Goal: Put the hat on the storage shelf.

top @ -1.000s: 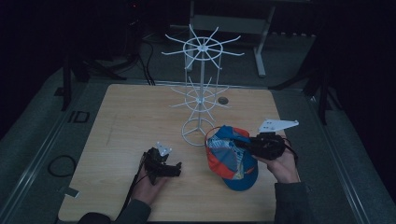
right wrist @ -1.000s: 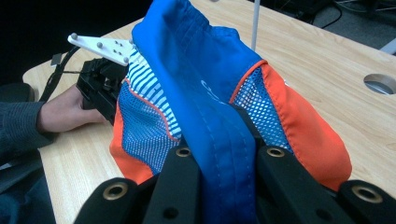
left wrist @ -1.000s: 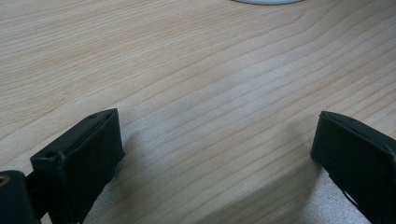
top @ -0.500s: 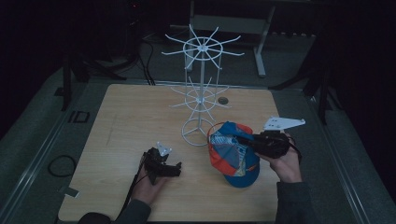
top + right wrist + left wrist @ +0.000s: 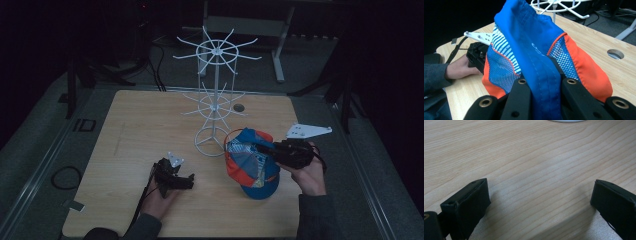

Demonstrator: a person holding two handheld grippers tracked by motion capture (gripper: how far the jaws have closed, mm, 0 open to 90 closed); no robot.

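The right hand-held gripper [image 5: 265, 149] is clamped on a blue and orange cap [image 5: 250, 162], holding it above the right half of the wooden bench [image 5: 140, 130]. In the right gripper view the two black jaws close from both sides on a fold of blue fabric at the cap's [image 5: 541, 57] edge, with the orange panels and white-and-blue mesh sections spreading out beyond the jaws. From the high view the cap hangs tilted, its open underside turned partly toward the camera and its blue brim pointing toward the near edge of the bench. The cap sits just beside the round base of a white wire display rack [image 5: 215, 100], which stands upright near the middle of the bench and carries two tiers of radiating hooks; whether the cap touches the base cannot be told. The rack [image 5: 556, 5] also appears behind the cap in the right gripper view. A round cable hole [image 5: 239, 107] is set in the bench top behind the rack. The left hand-held gripper [image 5: 181, 181] rests low on the bench at the near left, well apart from the cap, held by the person's left hand [image 5: 159, 199]. In the left gripper view its jaws stand wide apart with nothing but bare wood grain between them. The left hand-held gripper [image 5: 477, 56] is also visible past the cap in the right gripper view.
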